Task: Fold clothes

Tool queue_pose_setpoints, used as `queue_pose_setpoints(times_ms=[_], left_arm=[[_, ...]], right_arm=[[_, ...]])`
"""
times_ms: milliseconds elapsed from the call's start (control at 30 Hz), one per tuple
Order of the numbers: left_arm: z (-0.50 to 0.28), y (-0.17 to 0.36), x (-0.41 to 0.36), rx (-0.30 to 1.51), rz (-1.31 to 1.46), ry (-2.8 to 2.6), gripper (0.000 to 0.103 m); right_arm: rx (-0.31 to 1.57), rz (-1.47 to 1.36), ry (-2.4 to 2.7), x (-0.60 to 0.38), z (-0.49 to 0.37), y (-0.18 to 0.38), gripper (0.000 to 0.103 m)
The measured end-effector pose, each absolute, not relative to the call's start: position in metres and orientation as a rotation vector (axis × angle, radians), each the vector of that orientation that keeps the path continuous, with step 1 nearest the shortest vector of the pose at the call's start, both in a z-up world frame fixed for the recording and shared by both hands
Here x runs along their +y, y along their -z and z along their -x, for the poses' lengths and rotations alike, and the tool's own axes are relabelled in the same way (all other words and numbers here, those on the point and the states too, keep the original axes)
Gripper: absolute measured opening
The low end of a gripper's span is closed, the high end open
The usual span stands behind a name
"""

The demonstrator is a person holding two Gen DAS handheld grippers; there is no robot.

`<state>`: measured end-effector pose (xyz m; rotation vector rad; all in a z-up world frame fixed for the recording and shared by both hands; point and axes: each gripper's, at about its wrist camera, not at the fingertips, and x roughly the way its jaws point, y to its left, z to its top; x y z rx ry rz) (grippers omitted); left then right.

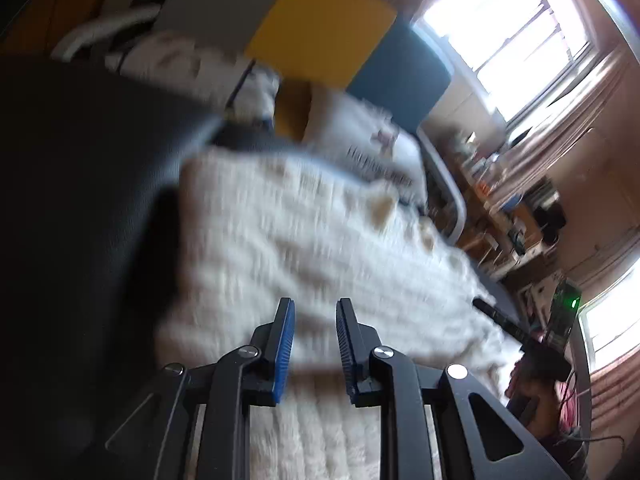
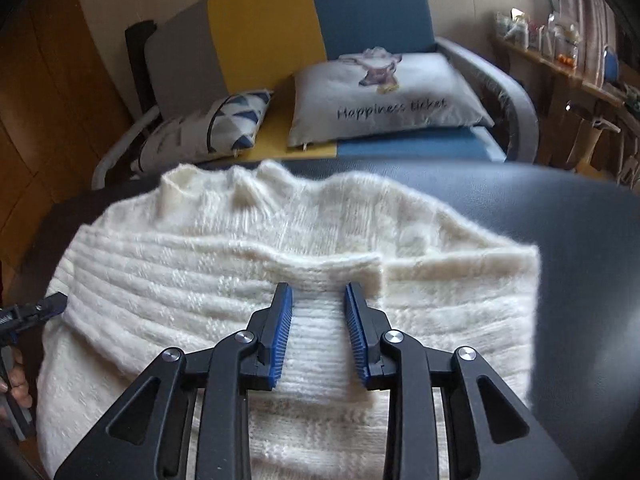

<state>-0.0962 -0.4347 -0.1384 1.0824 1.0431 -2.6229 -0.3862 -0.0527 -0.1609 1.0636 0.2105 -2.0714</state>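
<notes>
A cream knitted sweater (image 2: 240,260) lies spread on a dark padded surface (image 2: 580,260), collar toward the sofa. One sleeve (image 2: 320,344) is folded in over the body, its cuff (image 2: 360,272) lying across the middle. My right gripper (image 2: 317,287) hovers just over that sleeve with its blue pads apart and nothing pinched. My left gripper (image 1: 315,302) is open above the sweater (image 1: 300,220) in a blurred view, holding nothing. Its tip (image 2: 56,303) shows at the sweater's left edge. The right gripper (image 1: 486,307) appears at the sweater's far side.
Behind the surface stands a sofa (image 2: 360,8) in grey, yellow and blue, with a printed white pillow (image 2: 384,92) and a triangle-patterned pillow (image 2: 208,128). A cluttered wooden shelf (image 2: 560,56) runs along the right. A hand (image 2: 16,384) holds the left gripper.
</notes>
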Motion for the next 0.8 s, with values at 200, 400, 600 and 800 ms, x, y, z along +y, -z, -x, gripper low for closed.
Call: queue_pose_setpoints(times_ms=[200, 400, 600, 800], left_arm=[[0.128, 0.126, -0.467, 1.023, -1.045, 2.614, 0.021], [0.163, 0.159, -0.473, 0.783, -1.191, 2.481, 0.021], [0.155, 0.148, -0.469, 0.824, -1.121, 2.571, 0.021], [0.186, 0.142, -0.444, 0.647, -1.254, 2.623, 0.022]], right_arm=[[0.334, -0.925, 1.999, -0.091, 0.363, 0.150, 0.030], [0.460, -0.962, 1.992, -0.114, 0.360, 0.182, 0.030], [0.406, -0.978, 1.977, -0.111, 0.364, 0.182, 0.030], [0.403, -0.873, 1.848, -0.140, 0.346, 0.153, 0.030]])
